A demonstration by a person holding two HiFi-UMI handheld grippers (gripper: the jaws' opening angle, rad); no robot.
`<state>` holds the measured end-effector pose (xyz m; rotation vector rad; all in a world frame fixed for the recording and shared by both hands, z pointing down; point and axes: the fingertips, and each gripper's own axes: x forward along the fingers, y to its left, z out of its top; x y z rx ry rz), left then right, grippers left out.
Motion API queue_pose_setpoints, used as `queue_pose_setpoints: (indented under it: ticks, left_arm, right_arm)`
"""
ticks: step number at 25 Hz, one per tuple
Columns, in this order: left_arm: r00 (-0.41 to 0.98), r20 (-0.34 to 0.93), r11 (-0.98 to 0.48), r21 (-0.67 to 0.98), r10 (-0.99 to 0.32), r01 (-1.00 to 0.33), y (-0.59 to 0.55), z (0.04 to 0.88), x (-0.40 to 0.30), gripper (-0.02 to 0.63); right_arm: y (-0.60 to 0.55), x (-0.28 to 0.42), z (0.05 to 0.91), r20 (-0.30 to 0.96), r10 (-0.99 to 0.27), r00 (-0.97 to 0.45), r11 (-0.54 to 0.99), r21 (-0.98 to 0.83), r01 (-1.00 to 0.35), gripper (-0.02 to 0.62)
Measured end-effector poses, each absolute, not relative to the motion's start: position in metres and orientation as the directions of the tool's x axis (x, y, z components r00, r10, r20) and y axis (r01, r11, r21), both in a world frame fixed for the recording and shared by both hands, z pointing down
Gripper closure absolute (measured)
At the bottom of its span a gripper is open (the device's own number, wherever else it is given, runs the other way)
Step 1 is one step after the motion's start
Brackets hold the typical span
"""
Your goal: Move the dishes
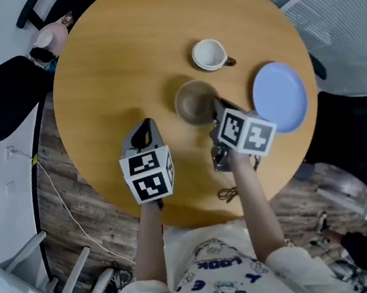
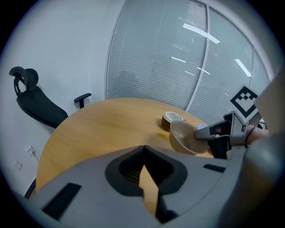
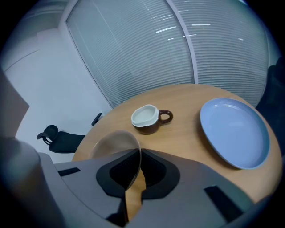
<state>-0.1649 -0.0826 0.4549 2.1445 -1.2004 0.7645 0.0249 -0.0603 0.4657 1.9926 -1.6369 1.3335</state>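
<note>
- At a round wooden table (image 1: 121,55), the right gripper (image 1: 216,107) has its jaws clamped on the rim of a tan bowl (image 1: 194,101). The bowl hangs tilted near the table's middle, between a brown-and-white cup (image 1: 209,54) and a blue plate (image 1: 279,96).
- The left gripper (image 1: 142,128) hovers over bare wood to the bowl's left, jaws pressed together with nothing between them.
- The bowl is pinched only by one edge, so it would likely be best carried slowly and kept level. It should pass wide of the cup and plate and be lowered flat before the jaws let go.
- The empty left gripper could steady the far rim if the bowl begins to swing.
- No brand or label shows on the dishes. The marker cubes (image 1: 150,175) bear only black-and-white squares, and the print on the person's shirt (image 1: 214,272) is too small and upside down to read.
</note>
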Motion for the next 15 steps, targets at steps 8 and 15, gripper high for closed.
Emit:
queue_pose_setpoints:
  ticks: [8, 15]
  left_arm:
    - [0.479, 0.701, -0.512, 0.188, -0.528, -0.838, -0.053, 0.446, -0.119, 0.603]
    - [0.509, 0.703, -0.561, 0.188, -0.496, -0.806, -0.027, 0.445, -0.082, 0.603]
  right_arm:
    - [-0.009, 0.073, 0.462, 0.754, -0.656, 0.007, -0.421, -0.359, -0.833, 0.581]
    - [0.03, 0.108, 0.466, 0.763, -0.645, 0.045, -0.476, -0.355, -0.805, 0.581]
